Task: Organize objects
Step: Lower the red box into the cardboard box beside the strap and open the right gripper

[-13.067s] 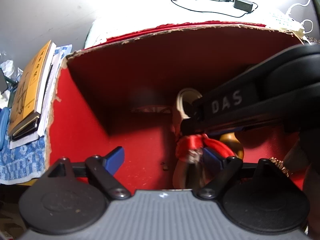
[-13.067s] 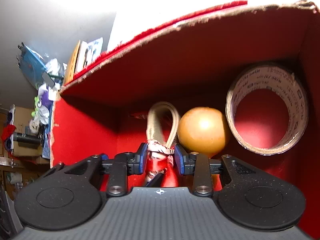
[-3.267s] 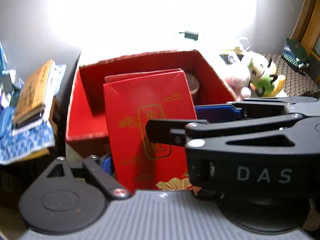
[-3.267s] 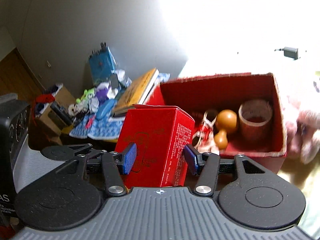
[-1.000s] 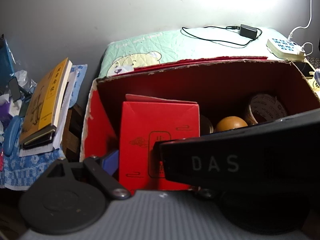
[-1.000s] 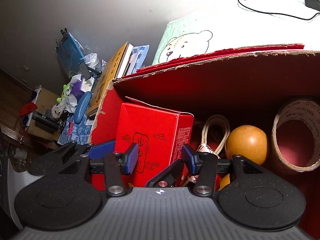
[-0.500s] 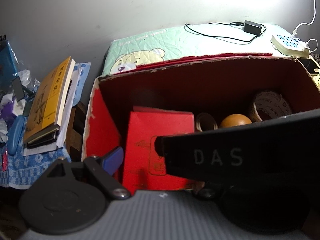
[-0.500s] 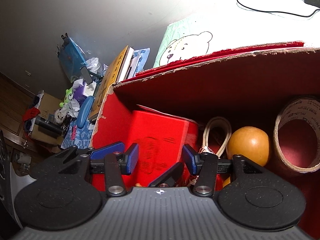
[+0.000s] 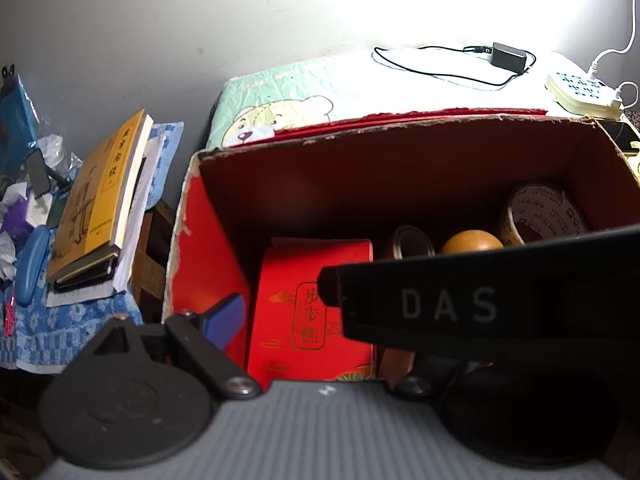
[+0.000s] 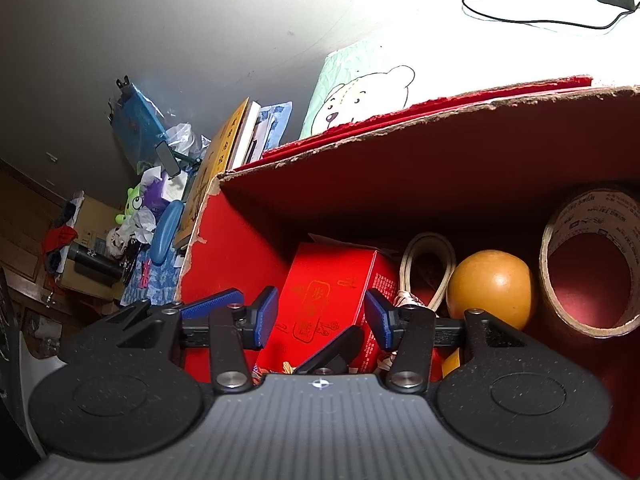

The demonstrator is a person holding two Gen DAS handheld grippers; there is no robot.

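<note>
1. While my left hand-held gripper (image 9: 304, 322) hangs over the big red carton (image 9: 192, 240), its jaws are opening, and the small red gift box (image 9: 304, 304) stands between them with the one blue pad I can see clear of its side. My right hand-held gripper's black body crosses the right of this view and hides the other finger.
2. From the left wrist view, the gift box sits upright on the carton floor, at the left end. To its right lie an orange ball (image 9: 472, 242) and a roll of tape (image 9: 540, 216). A yellow book (image 9: 96, 196) rests on a stack outside, left of the carton.
3. From the right wrist view, my right hand-held gripper (image 10: 322, 318) is spread, its blue pads (image 10: 266, 316) either side of the gift box (image 10: 320, 300) with a gap at each.
4. Right of the box here stand a cream cord loop (image 10: 428, 264), the orange ball (image 10: 490, 288) and the tape roll (image 10: 592, 256), all inside the carton (image 10: 240, 248).
</note>
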